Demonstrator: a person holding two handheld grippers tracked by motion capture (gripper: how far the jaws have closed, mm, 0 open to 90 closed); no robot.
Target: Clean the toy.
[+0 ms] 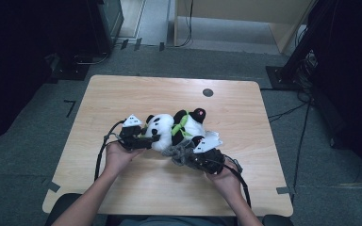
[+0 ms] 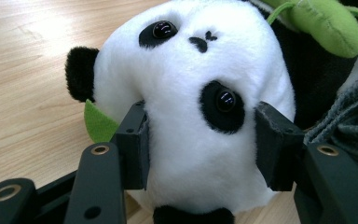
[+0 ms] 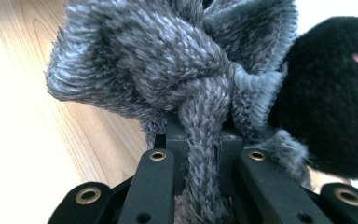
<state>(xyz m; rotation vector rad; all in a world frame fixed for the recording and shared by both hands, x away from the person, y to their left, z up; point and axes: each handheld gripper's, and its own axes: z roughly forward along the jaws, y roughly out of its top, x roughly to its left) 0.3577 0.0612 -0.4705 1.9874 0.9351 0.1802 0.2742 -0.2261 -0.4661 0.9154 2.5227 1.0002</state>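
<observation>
Near the table's [image 1: 122, 94] middle, left gripper [image 2: 200, 140] jaws clamp the panda's head [image 2: 191, 70]; right gripper [image 3: 200, 144] jaws pinch the knotted grey scarf [image 3: 158, 60], apparently partway through dressing or undressing

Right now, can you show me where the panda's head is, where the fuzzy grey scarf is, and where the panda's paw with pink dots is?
panda's head [image 2: 191, 116], left gripper view, white cheek between the eyes.
grey scarf [image 3: 168, 60], right gripper view, bunched knit above the knot.
paw with pink dots [image 3: 335, 107], right gripper view, black plush of the paw.

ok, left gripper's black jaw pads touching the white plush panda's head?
Touching. In the left gripper view both pads press into the white plush panda's head, denting the fur.
</observation>
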